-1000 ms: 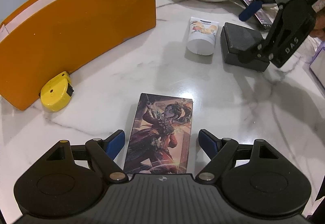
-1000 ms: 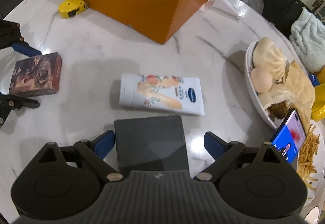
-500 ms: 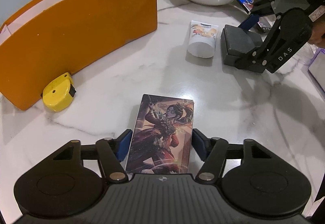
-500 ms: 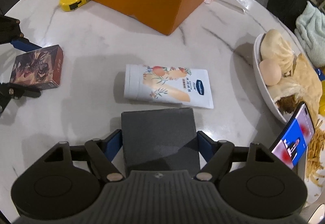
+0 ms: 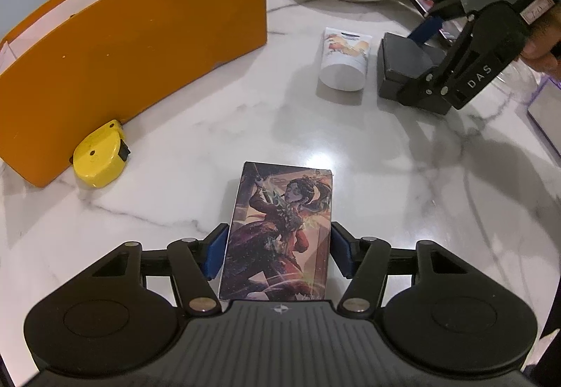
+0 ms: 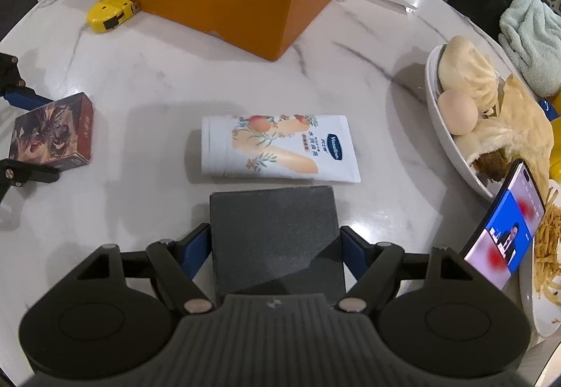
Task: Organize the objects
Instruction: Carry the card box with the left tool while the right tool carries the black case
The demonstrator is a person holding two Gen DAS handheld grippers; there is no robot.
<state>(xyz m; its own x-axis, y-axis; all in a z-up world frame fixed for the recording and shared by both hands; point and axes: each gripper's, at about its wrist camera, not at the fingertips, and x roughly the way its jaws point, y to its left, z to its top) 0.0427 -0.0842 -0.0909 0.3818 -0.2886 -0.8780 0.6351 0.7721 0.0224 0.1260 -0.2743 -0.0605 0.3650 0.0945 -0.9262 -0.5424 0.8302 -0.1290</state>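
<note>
While the left hand-held gripper clamps the card box, the right hand-held gripper clamps the grey box.

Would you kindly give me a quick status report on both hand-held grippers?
Left hand-held gripper shut on card box. Right hand-held gripper shut on grey box. Both on table. Lotion tube just ahead of grey box.

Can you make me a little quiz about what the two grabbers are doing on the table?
1. True or false: the left gripper has its fingers around the picture card box.
2. What does the right gripper hold? A) lotion tube B) dark grey box C) tape measure
3. Fill in: the yellow tape measure lies beside the ____ box.

Key: 1 true; 2 B, the dark grey box; 3 orange, the orange box.
</note>
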